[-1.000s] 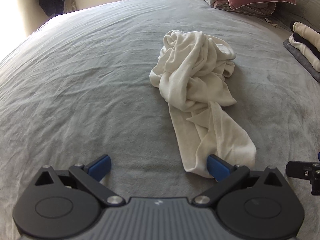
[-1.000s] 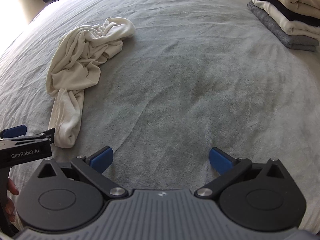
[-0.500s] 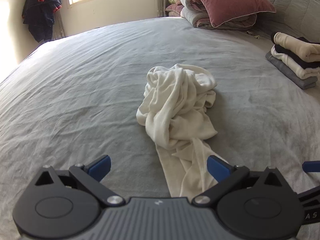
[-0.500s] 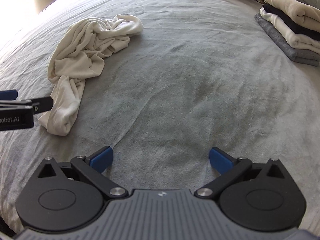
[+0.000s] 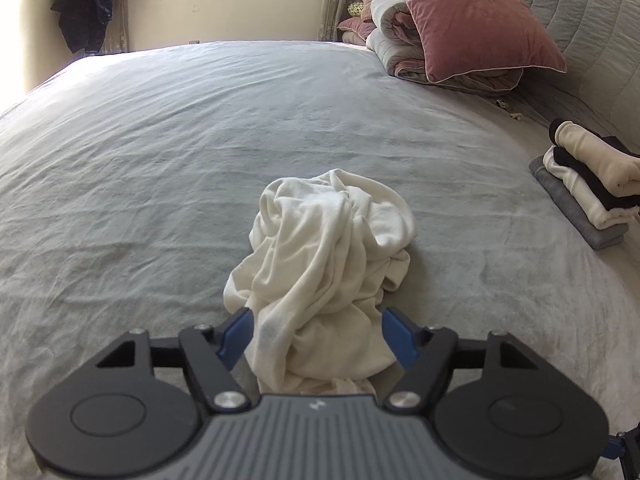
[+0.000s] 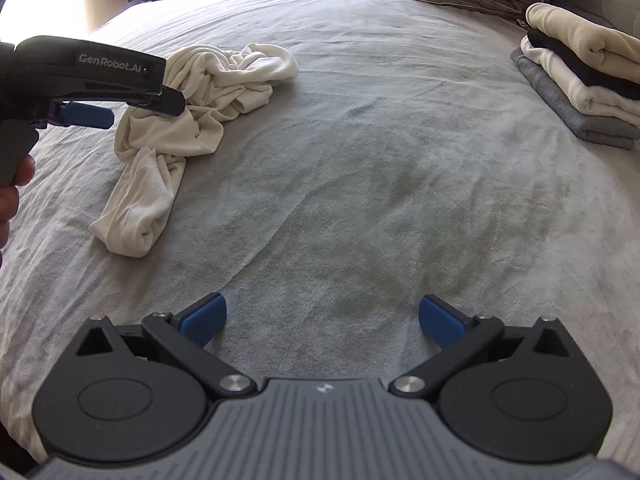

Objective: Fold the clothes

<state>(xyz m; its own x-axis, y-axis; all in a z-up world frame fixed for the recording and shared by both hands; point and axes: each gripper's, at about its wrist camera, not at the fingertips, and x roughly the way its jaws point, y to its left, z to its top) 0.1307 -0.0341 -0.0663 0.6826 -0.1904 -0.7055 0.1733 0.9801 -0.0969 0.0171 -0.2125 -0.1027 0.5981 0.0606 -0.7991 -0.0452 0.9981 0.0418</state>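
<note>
A crumpled cream garment [image 5: 328, 256] lies on the grey bedspread [image 5: 160, 160], one long end trailing toward me [image 6: 132, 220]. My left gripper [image 5: 318, 334] hangs low over the middle of it with its jaws closing. The bunched cloth fills the gap between the blue pads [image 5: 236, 330], which do not visibly pinch it. In the right wrist view the left gripper [image 6: 140, 110] reaches in from the left over the garment [image 6: 224, 80]. My right gripper [image 6: 322, 314] stands open above bare bedspread [image 6: 360, 200], well to the right of the garment.
A stack of folded clothes [image 6: 584, 80] sits at the bed's right side, also in the left wrist view as the folded stack [image 5: 588, 188]. A pink pillow [image 5: 472, 16] rests on rolled quilts at the headboard. A dark jacket [image 5: 86, 0] hangs by the window. A hand [image 6: 12, 192] holds the left gripper.
The left gripper moved forward from the garment's trailing end to its bunched middle, tilted up, and its jaws narrowed around the cloth. The right gripper stayed nearly put.
</note>
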